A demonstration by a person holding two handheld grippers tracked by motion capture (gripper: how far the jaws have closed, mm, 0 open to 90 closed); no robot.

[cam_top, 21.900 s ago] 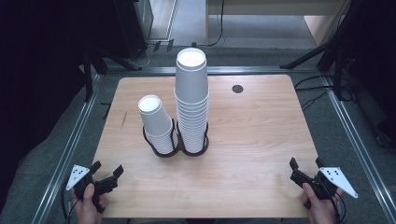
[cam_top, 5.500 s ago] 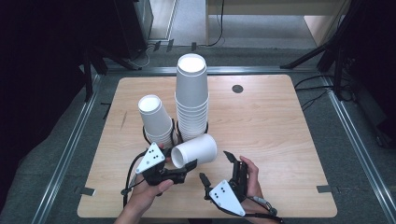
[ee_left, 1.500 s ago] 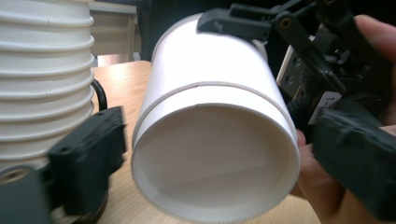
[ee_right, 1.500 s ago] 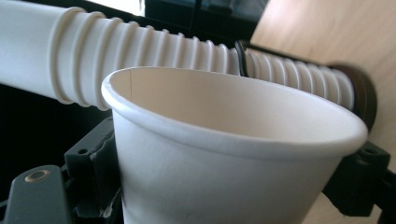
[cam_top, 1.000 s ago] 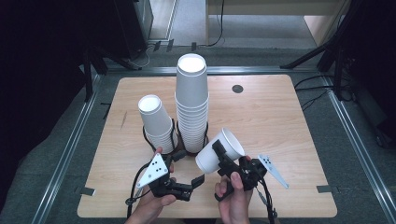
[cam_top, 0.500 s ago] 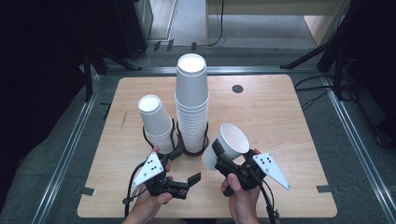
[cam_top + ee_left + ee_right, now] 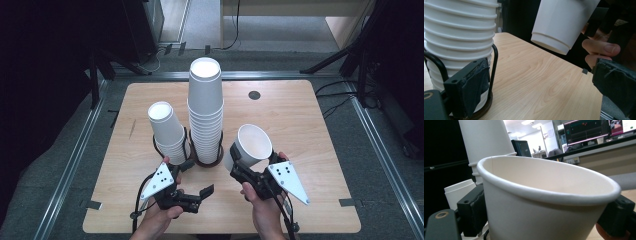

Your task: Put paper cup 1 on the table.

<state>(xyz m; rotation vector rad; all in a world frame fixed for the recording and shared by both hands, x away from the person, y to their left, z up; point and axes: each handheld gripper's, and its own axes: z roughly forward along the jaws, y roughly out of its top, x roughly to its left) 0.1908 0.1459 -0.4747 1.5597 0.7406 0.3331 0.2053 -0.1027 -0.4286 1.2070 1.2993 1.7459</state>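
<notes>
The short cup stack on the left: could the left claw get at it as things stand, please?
Probably yes: the left claw is open and holds nothing, and bare table lies between it and the short stack; the right claw's cup stays well aside.

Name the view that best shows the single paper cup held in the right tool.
The high view: the whole cup shows, tilted, clamped in the right tool. The right gripper view gives a close look at its rim and inside; the left gripper view catches its base and lower wall.
</notes>
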